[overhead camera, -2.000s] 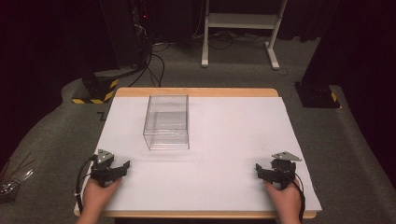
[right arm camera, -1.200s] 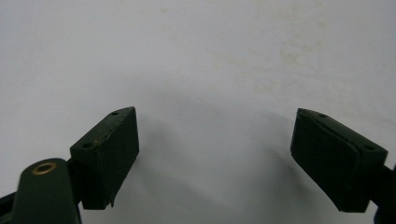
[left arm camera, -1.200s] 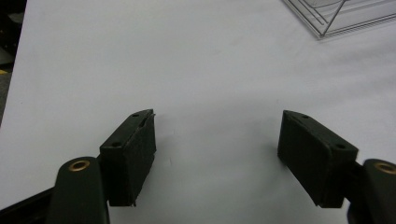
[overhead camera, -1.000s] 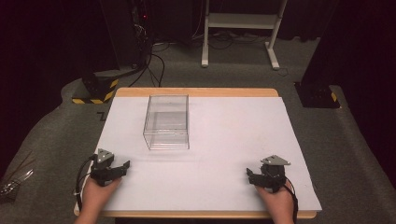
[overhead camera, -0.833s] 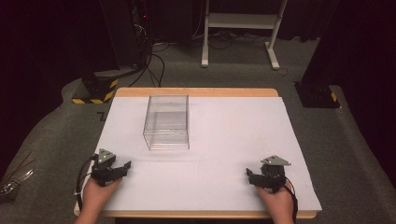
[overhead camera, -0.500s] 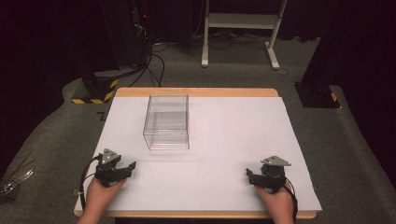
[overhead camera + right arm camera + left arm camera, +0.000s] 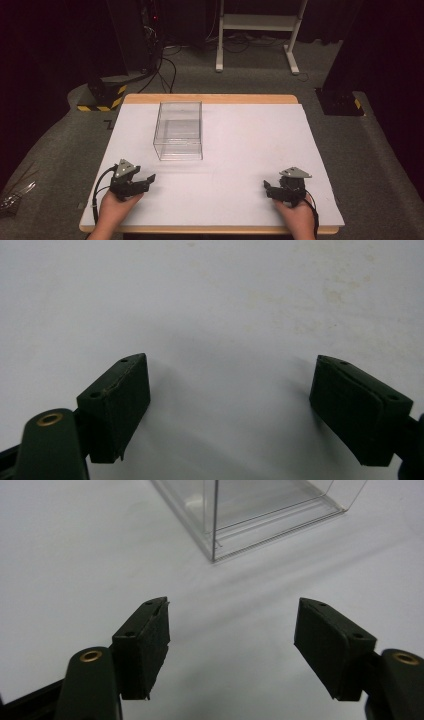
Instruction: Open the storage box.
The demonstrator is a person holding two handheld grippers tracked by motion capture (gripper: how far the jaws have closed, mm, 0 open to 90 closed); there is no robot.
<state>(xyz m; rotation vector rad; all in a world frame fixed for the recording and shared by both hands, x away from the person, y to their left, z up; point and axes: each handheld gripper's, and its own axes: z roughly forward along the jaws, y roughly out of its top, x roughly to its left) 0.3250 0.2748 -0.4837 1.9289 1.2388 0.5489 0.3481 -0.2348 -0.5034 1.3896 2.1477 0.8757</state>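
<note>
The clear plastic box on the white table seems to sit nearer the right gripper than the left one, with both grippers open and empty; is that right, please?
Not quite: the clear plastic box sits nearer the left gripper than the right gripper, as the high view shows; the left gripper view also has the box just ahead of its jaws. The rest holds: it stands on the white table, and both grippers are open and empty.

- High view: your table (image 7: 250, 150) is evenly lit from above and reads bright; the room behind falls to near black, the floor (image 7: 380, 150) dim grey
- Picture soft and low in detail; fine edges smear
- Clear box (image 7: 179, 131) shows pale reflections on its walls, no hard glare
- Left gripper view: your jaws are near-black with little surface detail; soft grey shadow bands cross the white sheet beyond them
- Right gripper view: diffuse shadow pools between and beneath the jaws; faint mottling on the sheet at upper right
</note>
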